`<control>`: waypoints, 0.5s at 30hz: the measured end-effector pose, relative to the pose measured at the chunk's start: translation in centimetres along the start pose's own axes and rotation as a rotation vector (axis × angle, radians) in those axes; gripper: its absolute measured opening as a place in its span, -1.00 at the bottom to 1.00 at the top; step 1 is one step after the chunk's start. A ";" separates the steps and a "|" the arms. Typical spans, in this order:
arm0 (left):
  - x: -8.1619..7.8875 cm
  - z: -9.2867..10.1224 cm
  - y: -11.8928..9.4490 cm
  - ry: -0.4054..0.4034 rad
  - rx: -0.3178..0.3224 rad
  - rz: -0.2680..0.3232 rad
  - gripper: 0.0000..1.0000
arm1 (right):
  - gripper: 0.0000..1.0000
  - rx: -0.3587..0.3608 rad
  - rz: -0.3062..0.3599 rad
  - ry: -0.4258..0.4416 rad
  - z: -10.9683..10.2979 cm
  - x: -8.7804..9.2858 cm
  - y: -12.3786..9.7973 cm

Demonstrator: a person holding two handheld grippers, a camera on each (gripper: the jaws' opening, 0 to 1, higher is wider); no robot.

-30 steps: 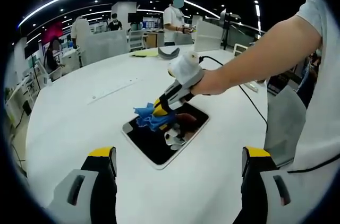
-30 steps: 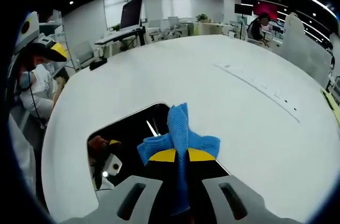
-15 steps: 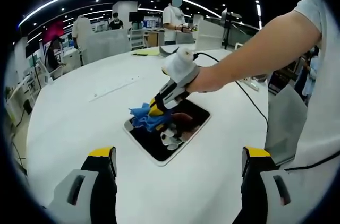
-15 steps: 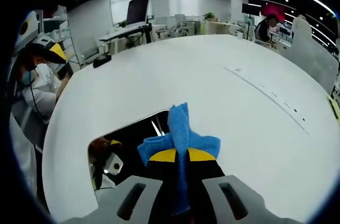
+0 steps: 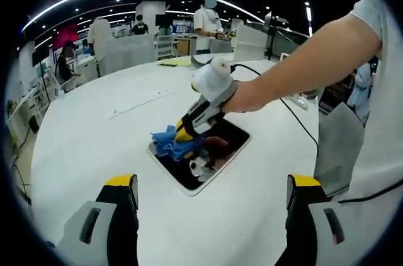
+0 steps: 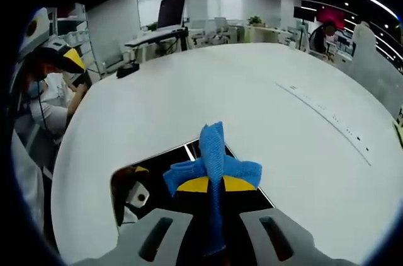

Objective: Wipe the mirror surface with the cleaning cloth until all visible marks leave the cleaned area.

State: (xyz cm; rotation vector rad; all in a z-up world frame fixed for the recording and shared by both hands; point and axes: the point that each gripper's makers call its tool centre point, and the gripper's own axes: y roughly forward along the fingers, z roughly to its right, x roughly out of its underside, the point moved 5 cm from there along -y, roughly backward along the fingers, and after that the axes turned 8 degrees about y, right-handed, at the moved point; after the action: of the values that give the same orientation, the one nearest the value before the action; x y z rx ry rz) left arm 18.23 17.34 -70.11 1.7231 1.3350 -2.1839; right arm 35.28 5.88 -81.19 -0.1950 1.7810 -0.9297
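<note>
We see a large white table (image 5: 82, 146), w/ the mirror (image 5: 201, 156) lying flat near its middle. In the left gripper view, the right gripper (image 5: 182, 135) reaches in from the right, held by a hand (image 5: 252, 97), and presses the blue cleaning cloth (image 5: 169, 142) onto the mirror's far-left end. The left gripper (image 5: 211, 200) hangs above the table short of the mirror, jaws spread wide, nothing between them. The right gripper view adds detail: jaws clenched on the cloth (image 6: 213, 164), cloth tip over the mirror's (image 6: 157, 171) top edge, reflections on the glass. Marks on the glass: we cannot tell.
</note>
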 end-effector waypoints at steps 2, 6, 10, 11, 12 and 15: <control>0.0 0.0 0.0 0.002 -0.001 -0.001 0.98 | -0.98 -0.005 -0.001 -0.005 -0.3 0.0 0.0; 0.0 0.1 -0.1 0.000 -0.003 0.002 0.98 | -0.98 -0.018 -0.005 -0.015 -0.8 0.0 0.2; 0.0 0.1 -0.2 -0.001 -0.006 0.005 0.98 | -0.98 -0.029 -0.010 -0.027 -1.4 0.0 0.2; -0.1 0.1 -0.2 -0.002 -0.006 0.007 0.98 | -0.98 -0.033 -0.012 -0.029 -1.6 0.1 0.2; 0.0 0.1 -0.2 -0.002 -0.007 0.007 0.98 | -0.98 -0.035 -0.013 -0.031 -1.8 0.1 0.2; 0.0 0.2 -0.3 -0.003 -0.009 0.008 0.98 | -0.98 -0.046 -0.017 -0.037 -2.3 0.1 0.3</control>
State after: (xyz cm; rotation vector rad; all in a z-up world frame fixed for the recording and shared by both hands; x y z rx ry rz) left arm 17.97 17.39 -69.92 1.7183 1.3321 -2.1722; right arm 33.31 7.14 -81.18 -0.2552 1.7696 -0.8923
